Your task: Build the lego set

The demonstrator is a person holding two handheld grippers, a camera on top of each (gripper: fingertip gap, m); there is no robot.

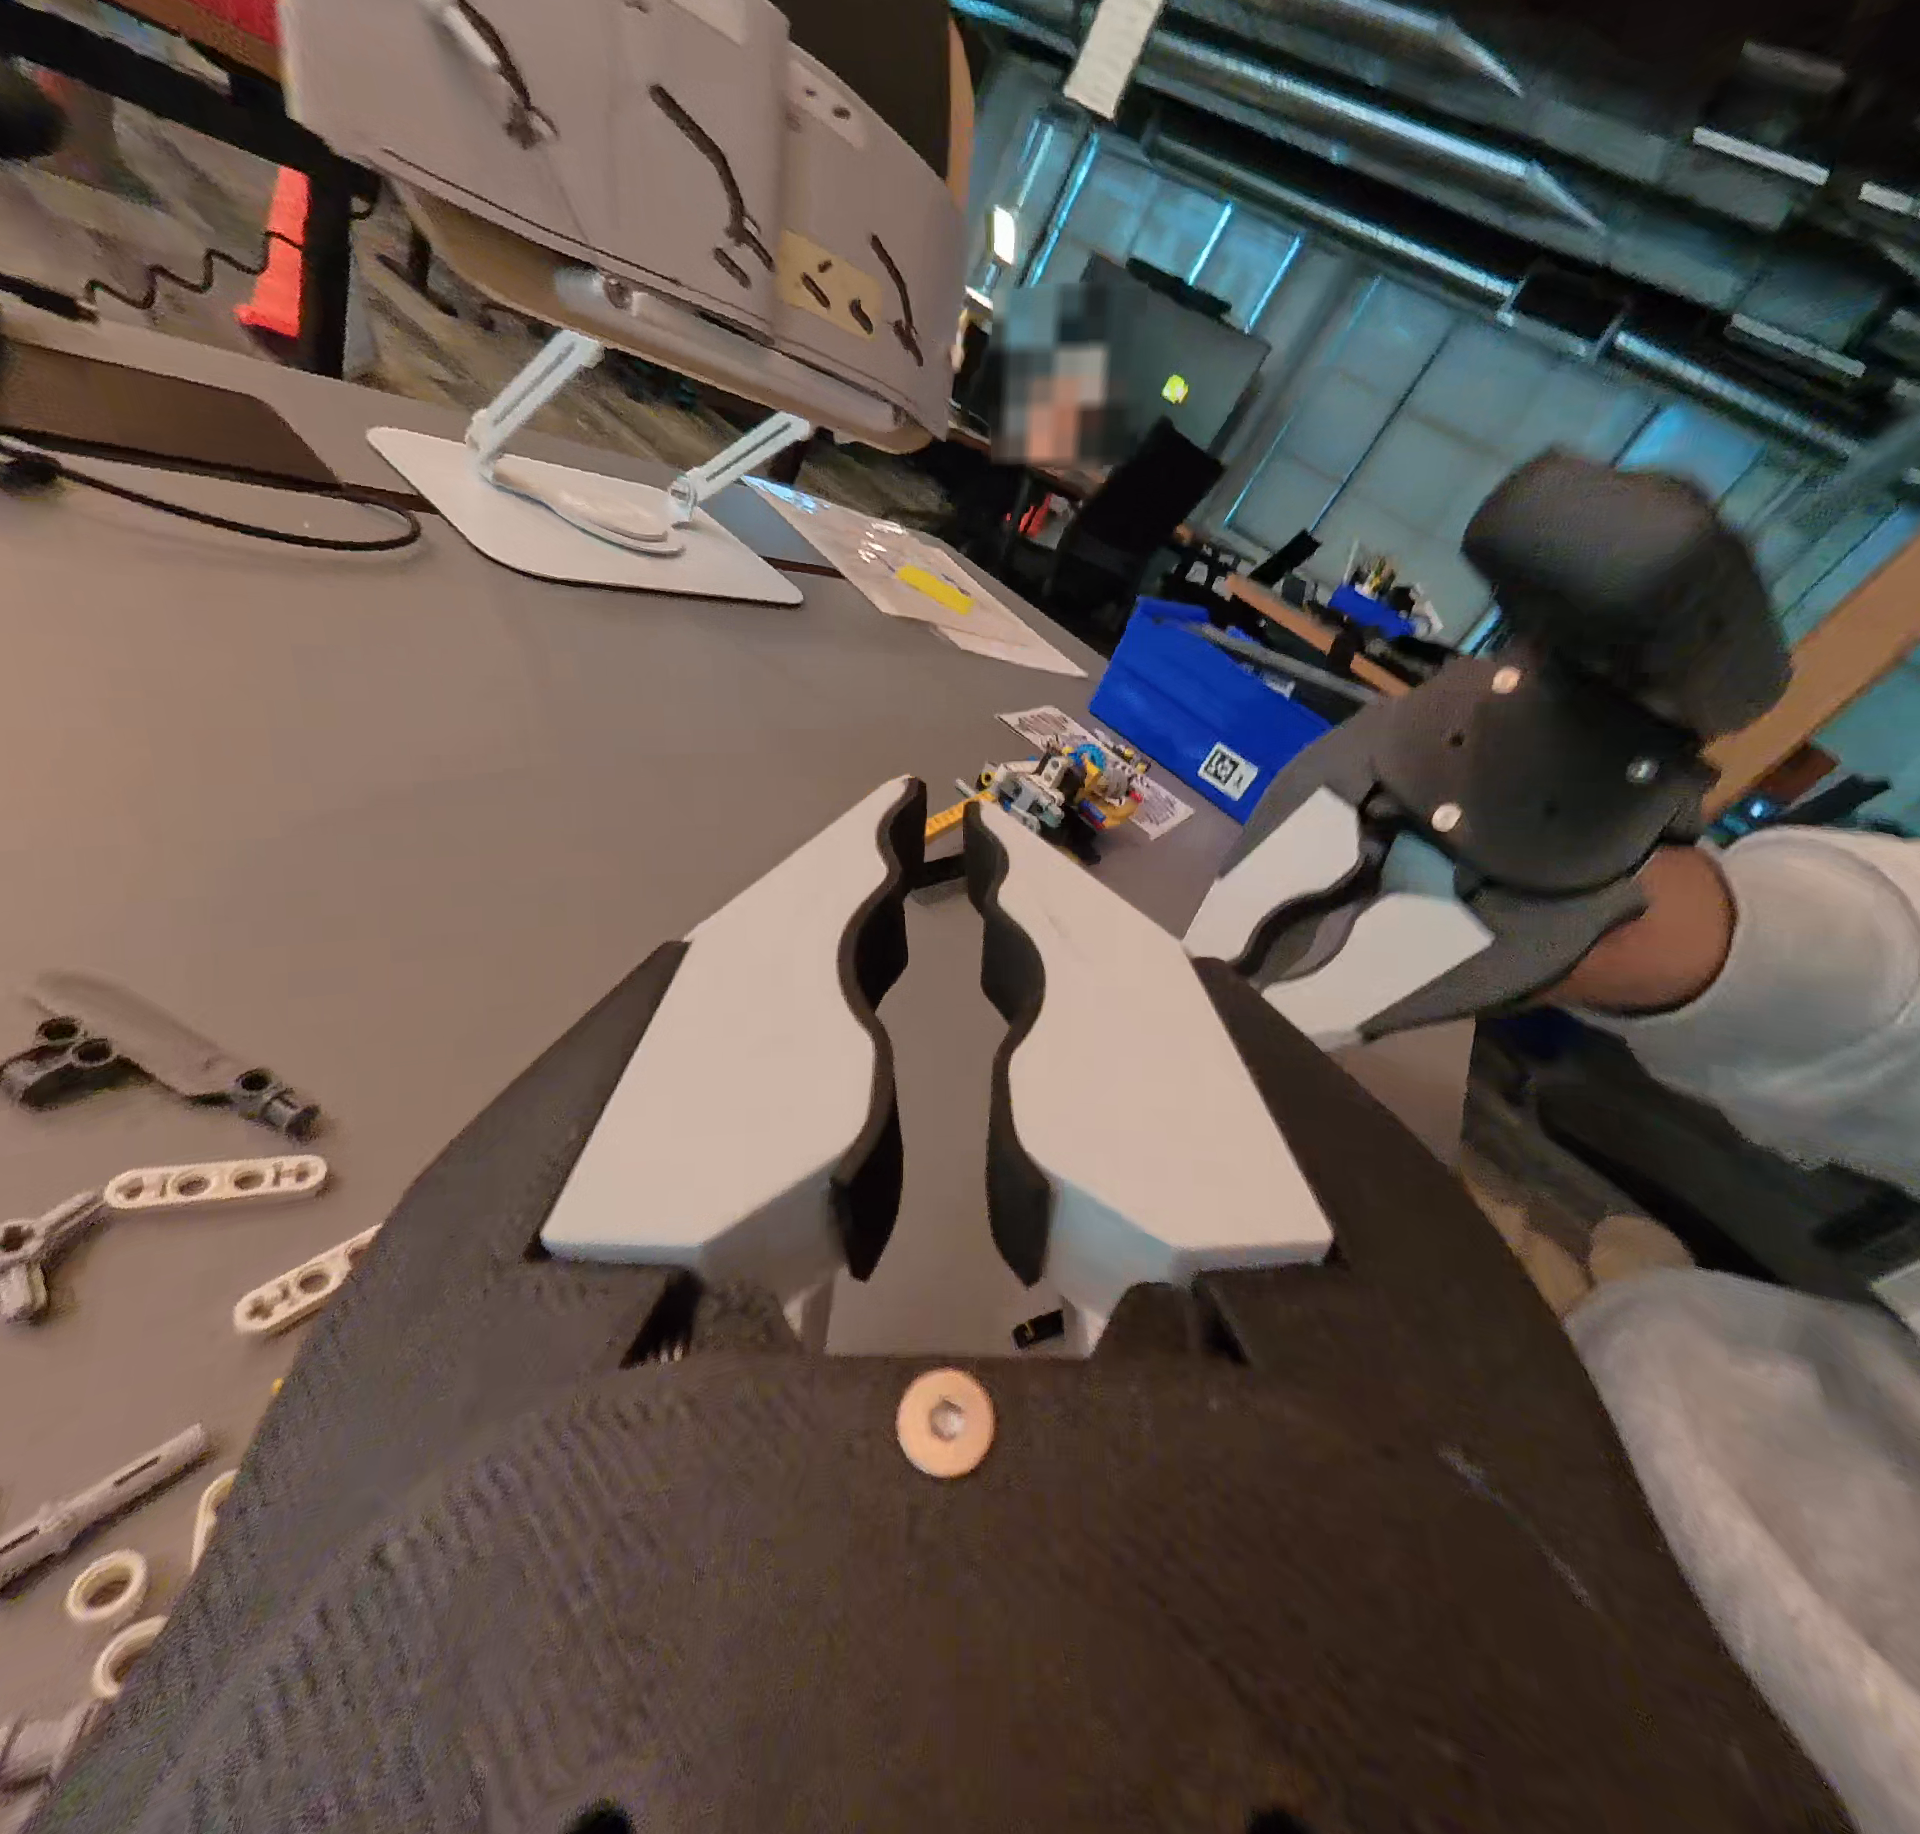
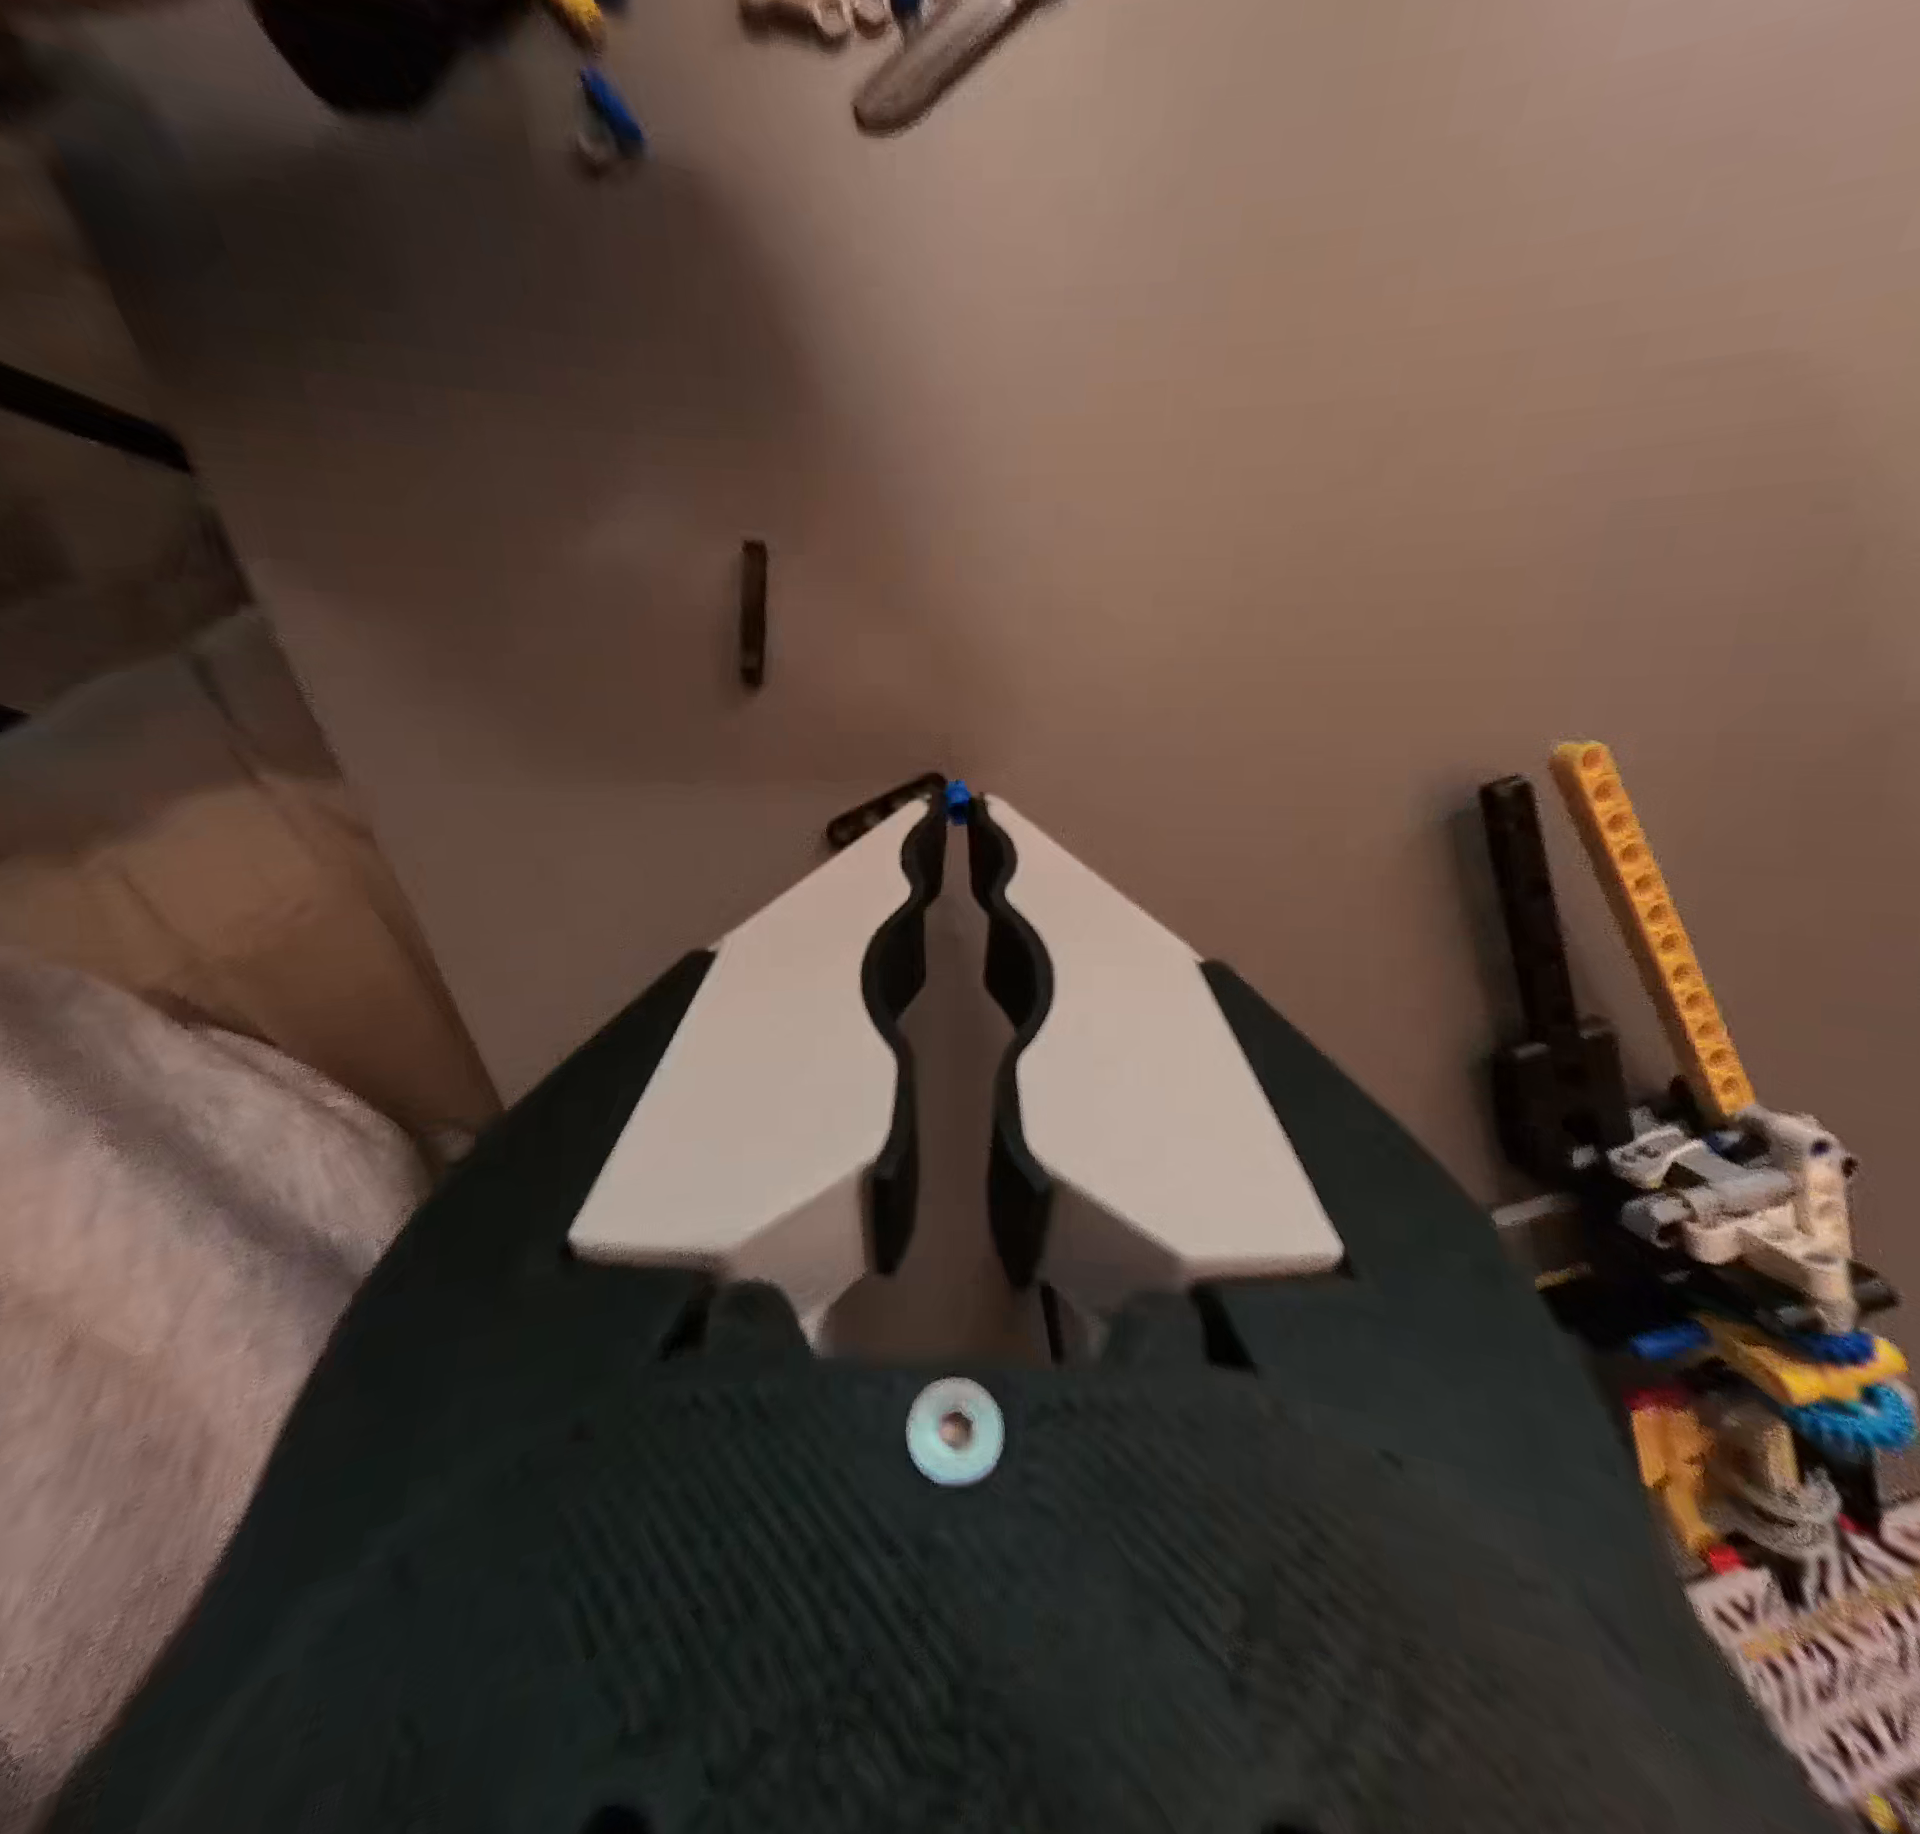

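Observation:
The partly built lego model stands far across the grey table, with a yellow beam and a black beam sticking out. In the right wrist view the model is at the right, on patterned paper. My right gripper is shut on a small blue pin at its tips, low over the table next to a short black beam. My left gripper is raised, its jaws a narrow gap apart and empty. The right gripper also shows at the right in the left wrist view.
Loose grey, black and white parts lie at the left. Blue and yellow parts and a grey blade lie far off, with a black axle nearer. An instruction booklet on a stand, a blue bin and a cable are farther back. My right fingertips sit around 15 centimeters from my left ones. To the model: right tips about 20 centimeters, left tips about 25 centimeters.

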